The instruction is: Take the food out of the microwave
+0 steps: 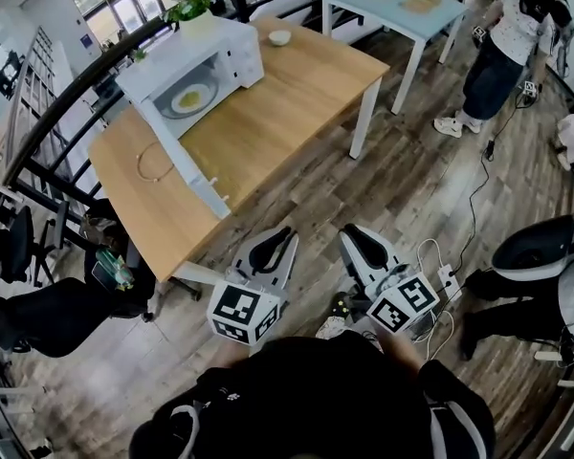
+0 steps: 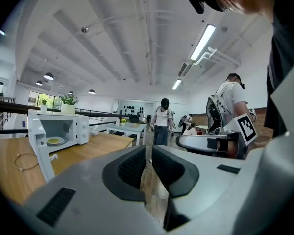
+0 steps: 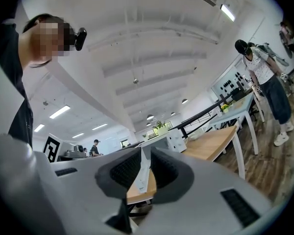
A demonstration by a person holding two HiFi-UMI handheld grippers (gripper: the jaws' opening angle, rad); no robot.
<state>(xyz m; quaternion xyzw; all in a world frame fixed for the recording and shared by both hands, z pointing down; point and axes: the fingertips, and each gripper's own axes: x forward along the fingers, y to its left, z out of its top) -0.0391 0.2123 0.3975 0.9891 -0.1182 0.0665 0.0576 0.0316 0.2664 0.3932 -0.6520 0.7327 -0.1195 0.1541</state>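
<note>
A white microwave (image 1: pixel 196 70) stands at the far left end of a wooden table (image 1: pixel 297 94). Its door (image 1: pixel 184 156) hangs open toward me. Inside sits a plate of yellow food (image 1: pixel 193 98), which also shows small in the left gripper view as the plate of food (image 2: pixel 54 141) inside the microwave (image 2: pixel 63 129). Both grippers are low in front of my body, well short of the table. My left gripper (image 1: pixel 285 233) (image 2: pixel 148 153) is shut and holds nothing. My right gripper (image 1: pixel 350 230) (image 3: pixel 146 156) is likewise shut and empty, pointing past the table's near corner.
A small white bowl (image 1: pixel 280 37) and a thin cord loop (image 1: pixel 153 165) lie on the table, and a potted plant (image 1: pixel 189 8) tops the microwave. A light blue table (image 1: pixel 402 8) and a standing person (image 1: pixel 502 55) are at the back right. Cables (image 1: pixel 476 194) trail across the floor.
</note>
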